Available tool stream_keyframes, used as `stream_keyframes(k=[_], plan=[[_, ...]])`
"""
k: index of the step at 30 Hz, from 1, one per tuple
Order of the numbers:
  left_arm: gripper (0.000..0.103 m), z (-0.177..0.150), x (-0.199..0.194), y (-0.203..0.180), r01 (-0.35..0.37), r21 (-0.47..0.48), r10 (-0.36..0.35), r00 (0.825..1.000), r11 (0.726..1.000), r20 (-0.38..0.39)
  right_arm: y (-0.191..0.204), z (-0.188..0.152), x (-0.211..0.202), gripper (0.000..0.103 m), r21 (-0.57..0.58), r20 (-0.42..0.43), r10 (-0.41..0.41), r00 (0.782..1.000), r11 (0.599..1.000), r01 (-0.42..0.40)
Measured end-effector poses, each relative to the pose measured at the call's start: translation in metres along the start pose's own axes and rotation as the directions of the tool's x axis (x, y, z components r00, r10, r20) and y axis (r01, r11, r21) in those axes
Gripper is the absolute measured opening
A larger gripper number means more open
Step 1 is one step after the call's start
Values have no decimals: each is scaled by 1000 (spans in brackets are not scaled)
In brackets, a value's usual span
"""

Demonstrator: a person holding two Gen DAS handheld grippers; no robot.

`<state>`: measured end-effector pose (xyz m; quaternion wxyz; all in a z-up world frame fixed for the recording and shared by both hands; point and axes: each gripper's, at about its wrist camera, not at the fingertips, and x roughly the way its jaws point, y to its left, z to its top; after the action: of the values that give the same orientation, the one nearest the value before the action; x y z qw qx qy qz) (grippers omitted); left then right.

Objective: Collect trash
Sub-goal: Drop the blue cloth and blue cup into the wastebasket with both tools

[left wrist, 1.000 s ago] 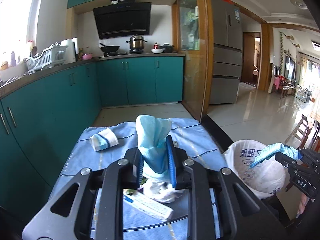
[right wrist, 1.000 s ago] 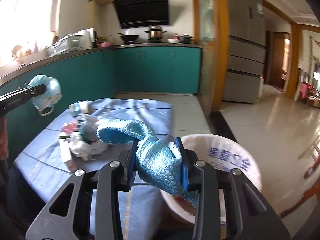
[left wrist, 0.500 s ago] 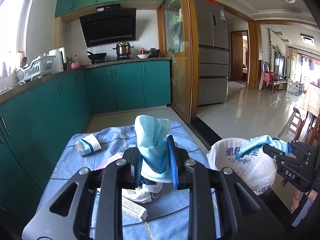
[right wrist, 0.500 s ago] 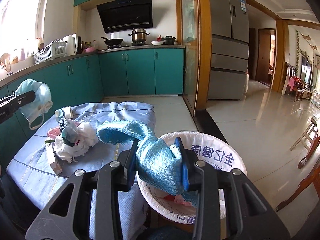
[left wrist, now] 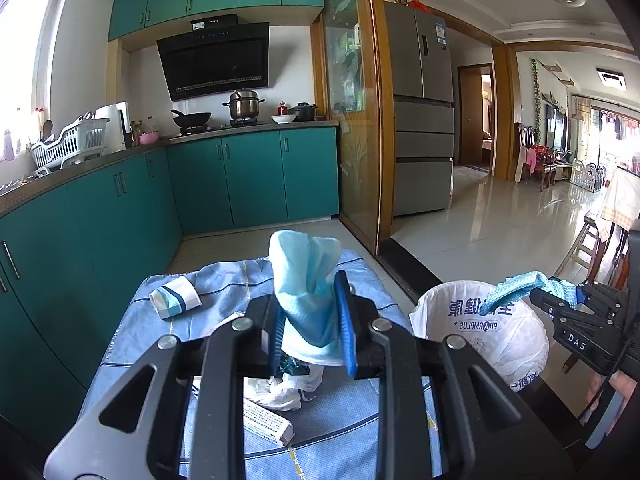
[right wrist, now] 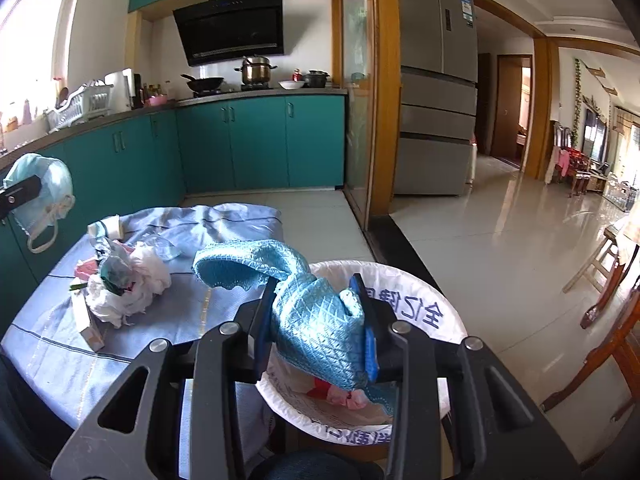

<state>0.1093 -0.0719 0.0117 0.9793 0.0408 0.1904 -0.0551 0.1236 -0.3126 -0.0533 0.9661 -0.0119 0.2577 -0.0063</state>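
Right gripper [right wrist: 318, 334] jaws pinch a soft blue knit cloth [right wrist: 316, 320] above the lined trash bin [right wrist: 440, 312]; it looks light and floppy, best held bunched mid-fold. Left gripper [left wrist: 310, 330] jaws clamp a limp face mask [left wrist: 306, 284] over the table [left wrist: 132, 344], its ear loops likely to snag.

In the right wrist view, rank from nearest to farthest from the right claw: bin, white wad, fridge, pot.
1. Bin, directly under the right claw.
2. White wad, left on the cloth.
3. Fridge, ahead right, across the floor.
4. Pot, on the far stove.
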Motion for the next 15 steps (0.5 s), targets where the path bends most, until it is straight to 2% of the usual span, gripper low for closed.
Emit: stream_keyframes(k=[7, 15], plan=[[24, -1, 8, 2, 9, -6, -9, 1000, 1000, -23, -11, -5, 6, 36, 17, -25, -53, 998, 998, 53], [25, 1, 15, 1, 13, -10, -13, 999, 1000, -35, -23, -2, 7, 36, 39, -17, -76, 997, 996, 77]])
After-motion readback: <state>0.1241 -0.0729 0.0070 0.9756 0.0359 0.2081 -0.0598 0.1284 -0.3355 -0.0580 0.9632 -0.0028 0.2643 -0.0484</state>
